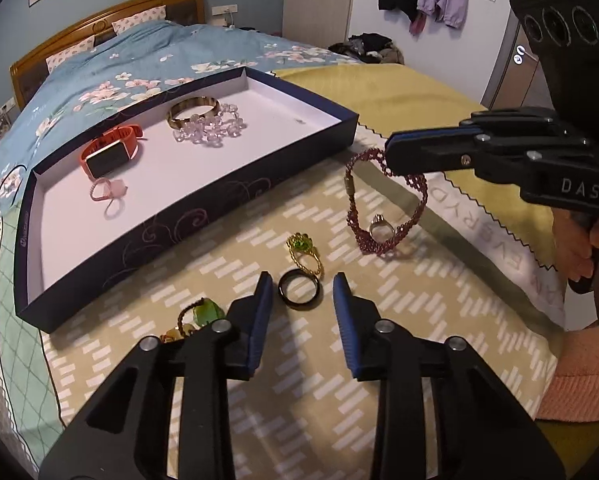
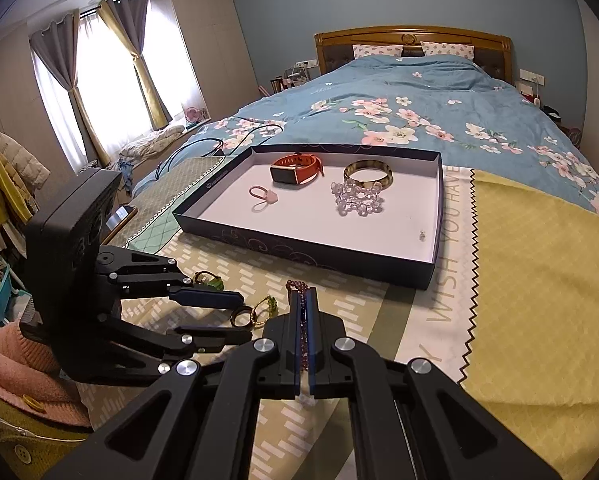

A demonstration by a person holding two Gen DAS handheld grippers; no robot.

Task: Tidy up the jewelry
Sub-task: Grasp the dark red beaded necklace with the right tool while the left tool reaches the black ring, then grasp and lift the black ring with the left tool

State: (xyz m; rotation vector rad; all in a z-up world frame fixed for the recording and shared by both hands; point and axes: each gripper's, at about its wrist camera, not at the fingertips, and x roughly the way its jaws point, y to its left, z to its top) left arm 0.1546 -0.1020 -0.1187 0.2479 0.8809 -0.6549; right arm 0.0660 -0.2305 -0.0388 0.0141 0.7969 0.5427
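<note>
I see the bed with its floral duvet, and at its foot end a patterned blanket carrying everything. On the blanket's far side sits the dark box lid, serving as a tray; inside it lie an orange smartwatch, a brown bangle touching a clear bead bracelet, and a pink ring.

My right gripper is clamped on the red beaded bracelet, which hangs from it down to the blanket with a silver ring inside its loop.

My left gripper stands apart around the black ring near the blanket's front edge, pads not touching. The gold ring with green stone lies just beyond it, and a green pendant lies just left of the left finger.
</note>
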